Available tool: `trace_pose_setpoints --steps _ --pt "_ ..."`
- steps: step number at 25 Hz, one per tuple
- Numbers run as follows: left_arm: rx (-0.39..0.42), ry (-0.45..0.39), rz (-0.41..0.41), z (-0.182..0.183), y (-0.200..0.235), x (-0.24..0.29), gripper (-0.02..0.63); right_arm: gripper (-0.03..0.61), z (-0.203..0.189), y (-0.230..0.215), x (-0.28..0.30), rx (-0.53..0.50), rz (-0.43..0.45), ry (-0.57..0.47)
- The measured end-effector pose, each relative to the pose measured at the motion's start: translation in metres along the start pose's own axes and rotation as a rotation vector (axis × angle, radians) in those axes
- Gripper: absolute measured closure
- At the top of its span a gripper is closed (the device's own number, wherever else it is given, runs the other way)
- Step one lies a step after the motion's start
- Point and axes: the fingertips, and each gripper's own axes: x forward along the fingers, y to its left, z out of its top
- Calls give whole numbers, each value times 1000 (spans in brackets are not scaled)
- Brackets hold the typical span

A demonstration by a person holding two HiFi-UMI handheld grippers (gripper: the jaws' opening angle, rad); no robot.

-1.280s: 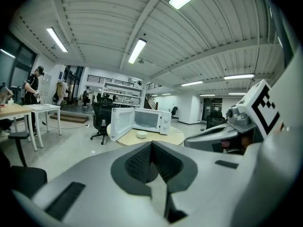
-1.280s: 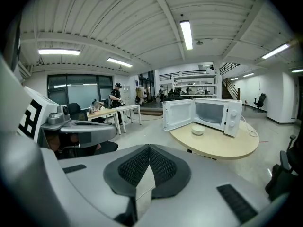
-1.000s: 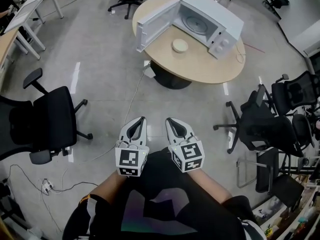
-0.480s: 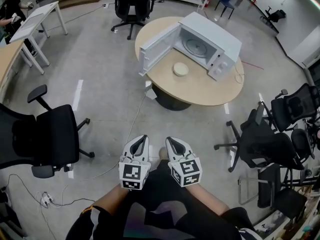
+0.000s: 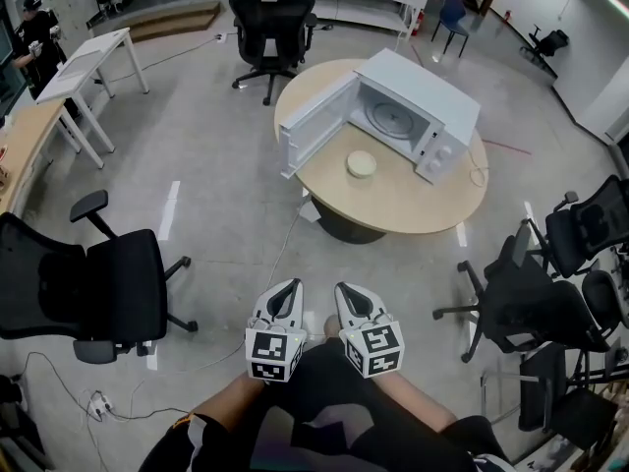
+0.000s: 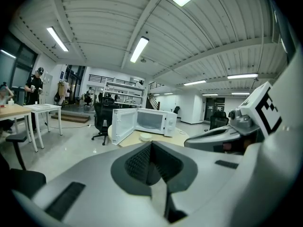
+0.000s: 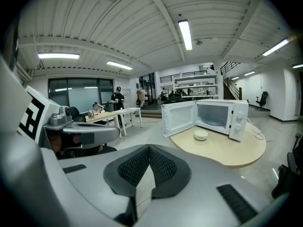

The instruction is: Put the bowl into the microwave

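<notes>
A: What is the state of the grippers?
B: We hold the left gripper [image 5: 286, 287] with its jaws pressed together and nothing between them. The right gripper [image 5: 347, 290], just beside it, is likewise closed and empty.
A: Where is the bowl?
B: We see the bowl [image 5: 361, 163] on the round table [image 5: 413, 203], just before the microwave [image 5: 421, 116], whose door [image 5: 316, 124] stands open.

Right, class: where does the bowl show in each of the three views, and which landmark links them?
Head view: bowl upper middle, on the table before the open microwave.
Left gripper view: bowl near centre, small, before the microwave.
Right gripper view: bowl right of centre, before the microwave.
Shared landmark: the microwave.
</notes>
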Motion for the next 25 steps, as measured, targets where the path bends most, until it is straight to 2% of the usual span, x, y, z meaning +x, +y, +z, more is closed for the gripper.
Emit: trace_pose_setpoints --steps 11,25 --pt "17 19 -10 16 -26 41 568 563 9 -47 -2 25 -8 -16" --pt "38 43 9 32 -38 103 568 563 20 -107 23 43 12 -12"
